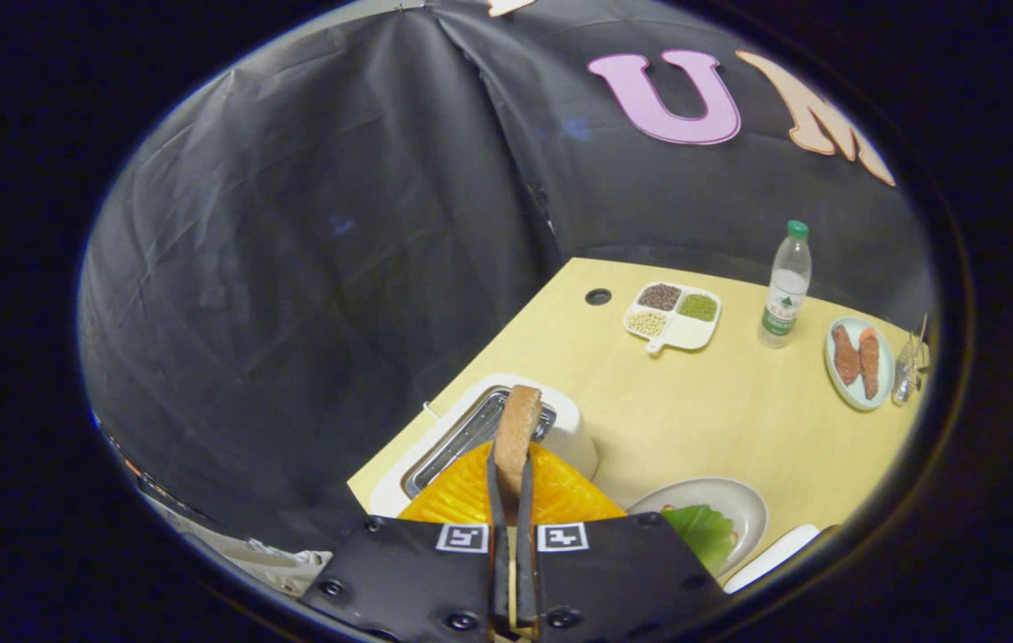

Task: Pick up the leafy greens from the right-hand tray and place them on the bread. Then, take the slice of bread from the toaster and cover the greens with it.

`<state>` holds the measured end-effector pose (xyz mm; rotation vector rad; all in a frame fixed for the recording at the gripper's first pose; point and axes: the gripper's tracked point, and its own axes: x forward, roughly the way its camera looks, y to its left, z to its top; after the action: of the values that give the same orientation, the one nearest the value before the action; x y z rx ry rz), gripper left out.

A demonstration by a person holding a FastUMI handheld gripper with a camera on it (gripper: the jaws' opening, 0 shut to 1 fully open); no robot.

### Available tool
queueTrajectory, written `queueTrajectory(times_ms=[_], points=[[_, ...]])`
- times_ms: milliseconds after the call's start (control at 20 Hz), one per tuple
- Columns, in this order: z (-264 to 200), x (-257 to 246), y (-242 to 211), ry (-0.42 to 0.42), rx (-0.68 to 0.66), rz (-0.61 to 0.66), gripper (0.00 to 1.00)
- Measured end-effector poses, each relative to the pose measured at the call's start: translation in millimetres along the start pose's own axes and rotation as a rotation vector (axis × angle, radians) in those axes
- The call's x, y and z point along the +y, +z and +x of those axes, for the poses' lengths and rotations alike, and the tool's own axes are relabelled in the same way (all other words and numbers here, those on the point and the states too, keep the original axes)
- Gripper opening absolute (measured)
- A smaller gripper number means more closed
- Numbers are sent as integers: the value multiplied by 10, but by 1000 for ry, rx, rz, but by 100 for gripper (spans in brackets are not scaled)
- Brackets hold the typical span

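Observation:
My gripper point(511, 478) is shut on a brown slice of bread point(517, 429), which stands on edge between the two fingers. The slice is held just above the slot of the white toaster point(573, 433), whose metal opening lies directly behind it. A white plate point(743, 509) to the right of the fingers carries the leafy greens point(701, 529); any bread under them is hidden.
Farther back on the wooden table point(685, 411) stand a divided dish of beans and grains point(674, 317), a plastic water bottle point(785, 286) and a pale plate with two pieces of meat point(858, 362). A white tray edge point(770, 555) lies beside the plate.

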<state>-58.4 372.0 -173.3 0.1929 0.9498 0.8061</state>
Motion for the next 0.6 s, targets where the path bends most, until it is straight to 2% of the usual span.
queueTrajectory(times_ms=[300, 600], points=[[-354, -160, 164, -2, -81, 53, 6], [-563, -599, -17, -107, -100, 29, 6]])
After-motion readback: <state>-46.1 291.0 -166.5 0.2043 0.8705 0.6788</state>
